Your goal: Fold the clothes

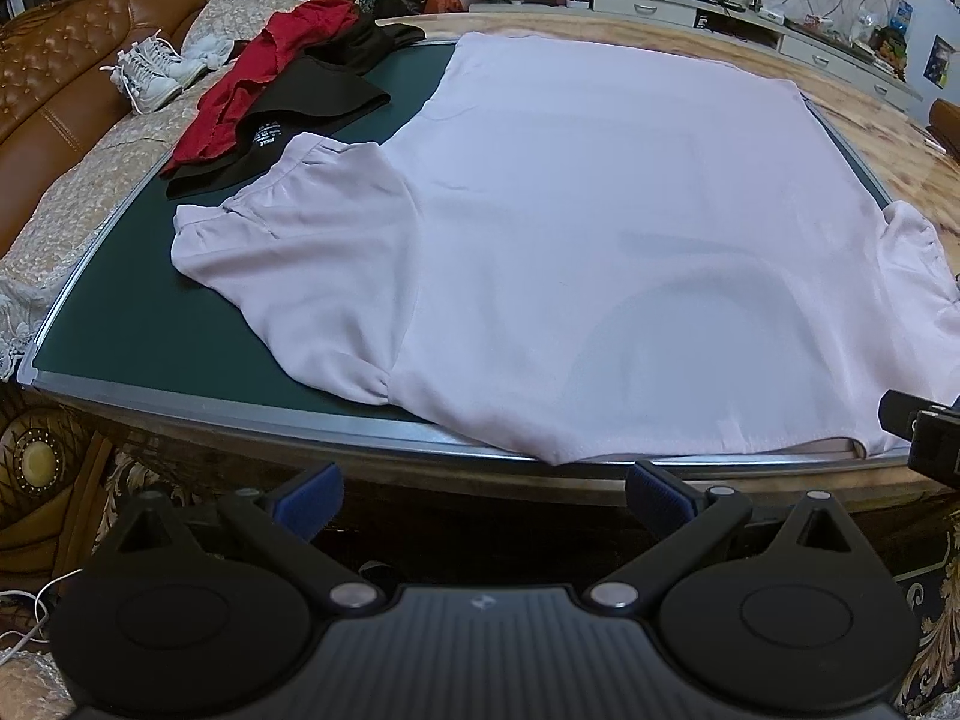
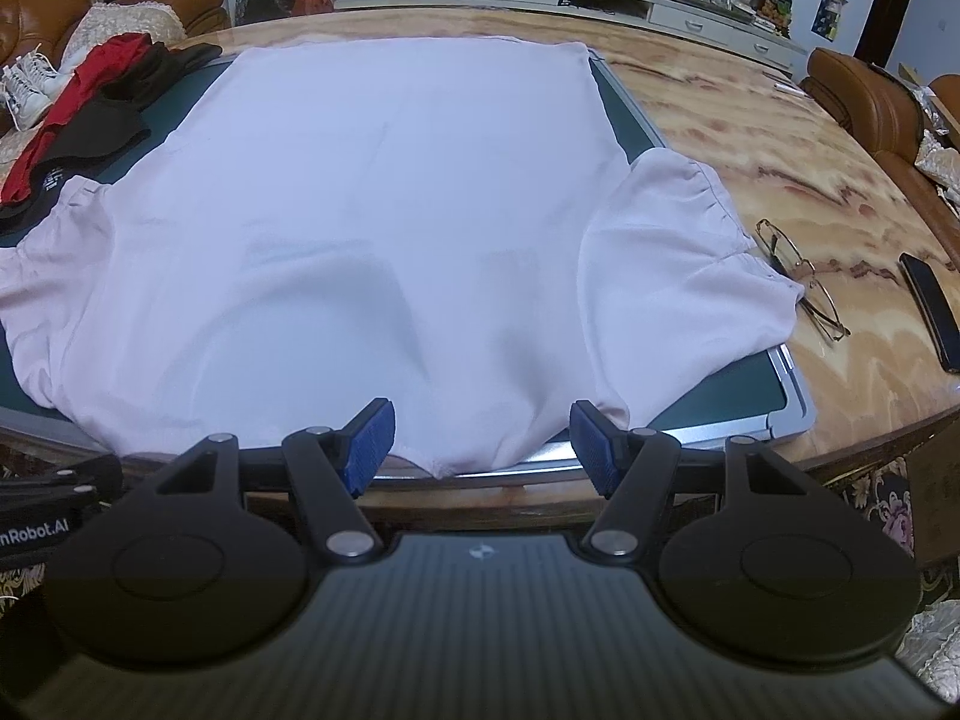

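A pale lilac short-sleeved top lies spread flat on a dark green board, both sleeves out to the sides. My left gripper stands open just short of the board's near edge, with nothing between its blue pads. My right gripper is open too, its pads either side of the top's near hem without pressing on it. In the left wrist view, the right gripper shows as a black piece at the right edge.
A red garment and black garments lie piled at the board's far left. Glasses and a dark phone rest on the marble table to the right. White shoes sit on a brown sofa.
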The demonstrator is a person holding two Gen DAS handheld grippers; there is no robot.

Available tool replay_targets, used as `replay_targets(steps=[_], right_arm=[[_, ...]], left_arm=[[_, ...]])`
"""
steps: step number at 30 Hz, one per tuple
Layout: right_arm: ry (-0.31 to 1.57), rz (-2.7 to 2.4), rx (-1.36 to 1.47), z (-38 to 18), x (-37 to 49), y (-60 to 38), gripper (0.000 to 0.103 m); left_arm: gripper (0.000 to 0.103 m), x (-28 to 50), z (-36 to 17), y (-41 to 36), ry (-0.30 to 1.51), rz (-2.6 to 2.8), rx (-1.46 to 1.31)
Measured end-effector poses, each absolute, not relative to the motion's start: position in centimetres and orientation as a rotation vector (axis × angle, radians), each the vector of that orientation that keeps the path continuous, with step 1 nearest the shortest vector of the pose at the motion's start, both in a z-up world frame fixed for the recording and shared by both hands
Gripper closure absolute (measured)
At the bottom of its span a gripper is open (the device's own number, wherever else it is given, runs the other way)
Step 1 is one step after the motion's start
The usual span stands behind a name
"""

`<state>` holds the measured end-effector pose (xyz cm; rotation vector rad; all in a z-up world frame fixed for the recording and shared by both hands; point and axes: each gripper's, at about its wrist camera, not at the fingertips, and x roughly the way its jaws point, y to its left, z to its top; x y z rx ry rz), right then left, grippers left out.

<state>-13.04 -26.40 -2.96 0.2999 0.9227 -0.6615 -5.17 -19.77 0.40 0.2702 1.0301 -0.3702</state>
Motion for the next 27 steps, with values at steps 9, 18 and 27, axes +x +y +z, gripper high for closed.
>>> replay_targets(steps=[9, 18, 27], right_arm=[[0.917, -0.651, 0.317, -3.4, -13.9, -25.8, 0.030], [0.909, -0.646, 0.302, -3.3, -14.3, -24.7, 0.030], [0.913, -0.653, 0.304, -3.8, -14.9, -24.2, 0.030]], left_arm=[[0.000, -6.0, 0.1, -19.0, 1.022, -0.371, 0.273], [0.000, -6.5, -0.2, -18.4, 1.008, -0.378, 0.259], [0.000, -6.8, -0.3, -18.3, 0.995, -0.380, 0.254]])
